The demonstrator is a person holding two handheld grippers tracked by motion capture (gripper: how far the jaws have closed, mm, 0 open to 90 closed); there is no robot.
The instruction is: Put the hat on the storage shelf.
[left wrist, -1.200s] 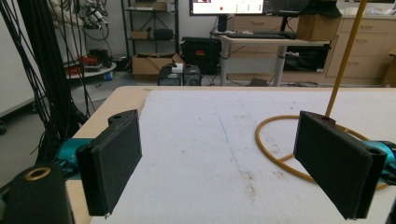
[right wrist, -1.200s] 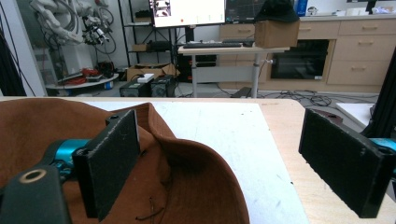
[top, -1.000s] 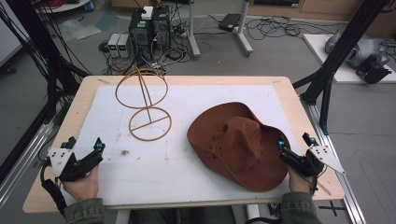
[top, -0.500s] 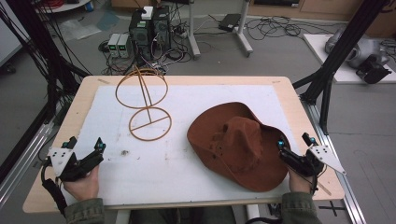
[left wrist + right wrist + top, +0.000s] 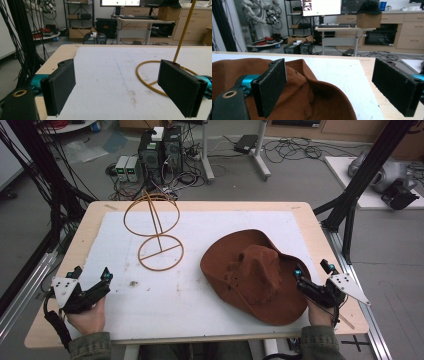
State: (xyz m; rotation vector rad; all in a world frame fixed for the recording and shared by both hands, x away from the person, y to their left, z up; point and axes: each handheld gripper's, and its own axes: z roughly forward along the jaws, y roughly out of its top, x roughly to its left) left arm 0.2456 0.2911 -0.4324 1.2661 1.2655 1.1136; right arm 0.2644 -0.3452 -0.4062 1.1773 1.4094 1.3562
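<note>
On the white mat (image 5: 220, 320), brown hat (image 5: 252, 272) lies right of centre, wire hat stand (image 5: 155, 227) upright to its left. Right gripper (image 5: 314, 276) jaws wide at the hat's right brim, possibly touching it. Left gripper (image 5: 90, 276) jaws wide, near-left corner, holding nothing.

Grey floor (image 5: 280, 175) with cables, computer towers (image 5: 160, 150), wooden cabinets (image 5: 407, 27).

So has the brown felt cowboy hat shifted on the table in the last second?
No. The brown felt cowboy hat lies as before, its brim the same distance from the wire hat stand in the high view.
</note>
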